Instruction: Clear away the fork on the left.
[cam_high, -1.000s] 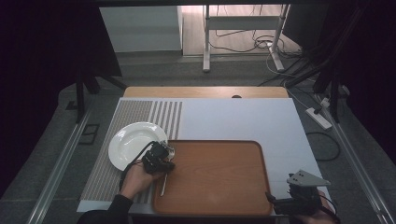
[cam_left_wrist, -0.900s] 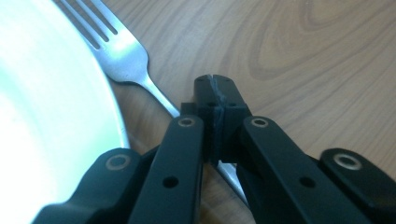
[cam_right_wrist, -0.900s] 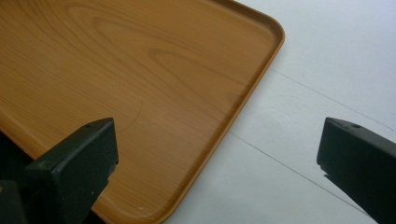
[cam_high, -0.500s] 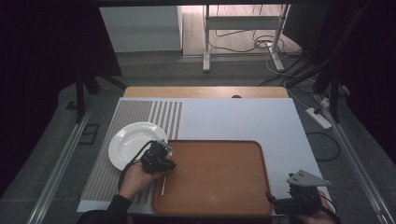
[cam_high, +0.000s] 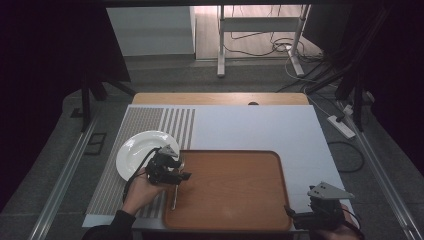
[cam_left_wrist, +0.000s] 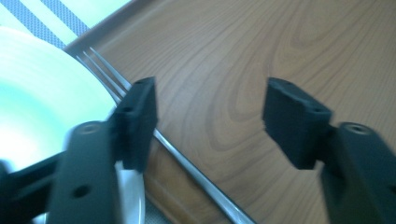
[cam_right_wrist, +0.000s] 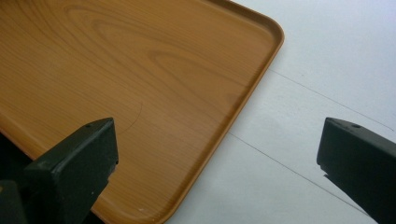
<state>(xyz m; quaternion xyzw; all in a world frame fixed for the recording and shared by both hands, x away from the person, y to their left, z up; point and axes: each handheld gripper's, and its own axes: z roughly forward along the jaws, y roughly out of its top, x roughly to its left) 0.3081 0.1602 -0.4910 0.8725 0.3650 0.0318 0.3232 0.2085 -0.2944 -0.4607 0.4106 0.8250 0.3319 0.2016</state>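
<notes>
High view: your left gripper (cam_high: 176, 172) has stayed jaws apart over the silver metal fork (cam_left_wrist: 187, 161) at the brown wooden tray's (cam_high: 235, 200) left edge; right gripper (cam_high: 305, 217) idles, jaws apart.

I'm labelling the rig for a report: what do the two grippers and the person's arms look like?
Both grippers, left and right, are black with blocky square-tipped jaws, each carrying a grey three-cornered plate. A black cable trails from the left one. The left arm wears a dark sleeve.

I see my left gripper (cam_high: 172, 170) as black, cabled, grey-plated; its blocky fingers (cam_left_wrist: 135, 121) carry screw holes. My sleeve (cam_high: 107, 229) is dark.
</notes>
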